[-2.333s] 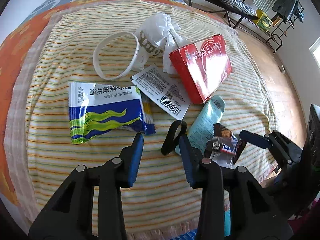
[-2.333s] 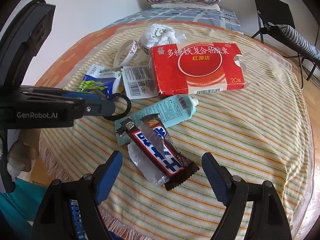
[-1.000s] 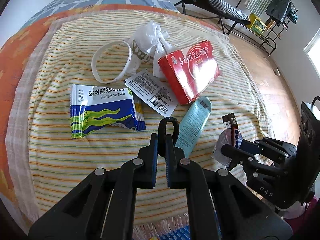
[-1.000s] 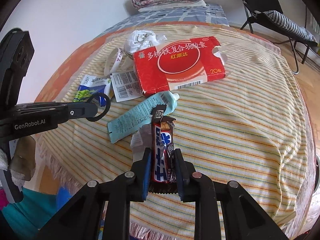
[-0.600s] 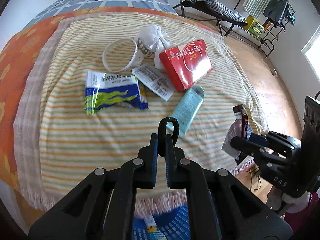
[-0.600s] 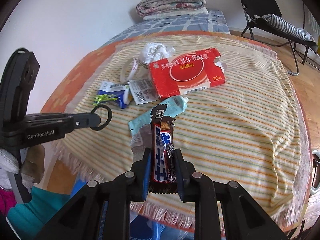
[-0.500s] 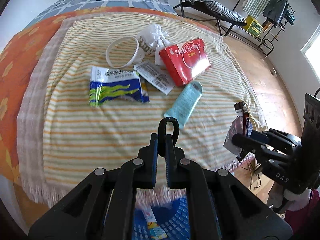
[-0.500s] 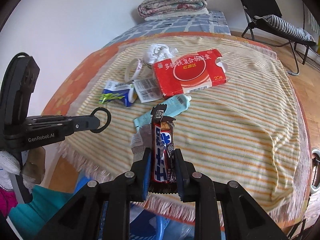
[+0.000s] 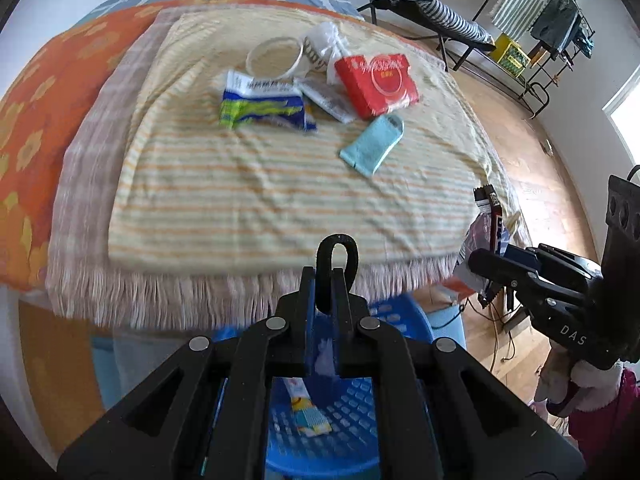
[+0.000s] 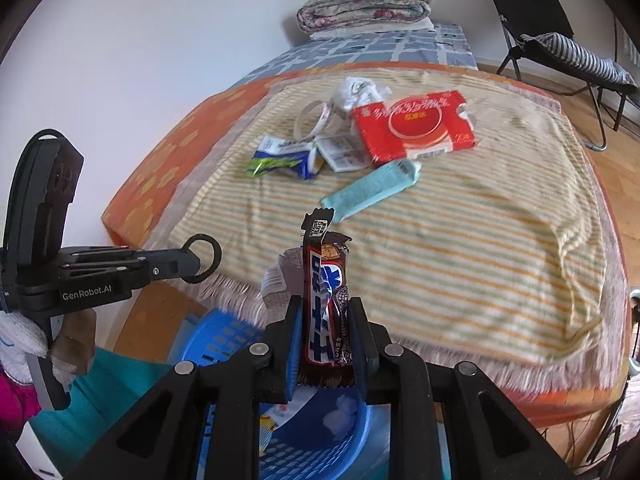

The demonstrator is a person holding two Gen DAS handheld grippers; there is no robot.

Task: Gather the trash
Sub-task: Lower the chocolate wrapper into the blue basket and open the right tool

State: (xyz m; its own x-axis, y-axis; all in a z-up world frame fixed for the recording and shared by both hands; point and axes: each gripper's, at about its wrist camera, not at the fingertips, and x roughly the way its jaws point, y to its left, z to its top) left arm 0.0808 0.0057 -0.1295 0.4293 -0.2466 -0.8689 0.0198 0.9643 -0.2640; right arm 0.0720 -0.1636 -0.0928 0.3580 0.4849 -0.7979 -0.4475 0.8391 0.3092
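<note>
My left gripper [image 9: 325, 276] is shut on a black ring [image 9: 337, 246], held over the blue basket [image 9: 394, 312] just off the bed's fringed edge. My right gripper [image 10: 326, 312] is shut on a dark candy bar wrapper [image 10: 322, 300] that stands upright between the pads, above the same blue basket [image 10: 224, 340]. On the striped cloth [image 9: 248, 188] lie a red box [image 9: 376, 82], a light blue tube [image 9: 372, 146], a blue and green packet [image 9: 264, 108], a white label [image 9: 326, 98], a white ring [image 9: 274, 58] and a crumpled white bag [image 9: 326, 42].
The basket holds a few wrappers [image 9: 306, 408]. A black folding chair [image 10: 560, 40] and a drying rack [image 9: 552, 36] stand beyond the bed on the wooden floor [image 9: 532, 160]. A folded quilt [image 10: 364, 4] lies at the bed's far end. A person's gloved hand [image 10: 16, 344] holds the left gripper.
Both grippers have drawn back from the trash on the cloth to the bed's near edge, each still holding its item. The blue basket has come into view beneath them.
</note>
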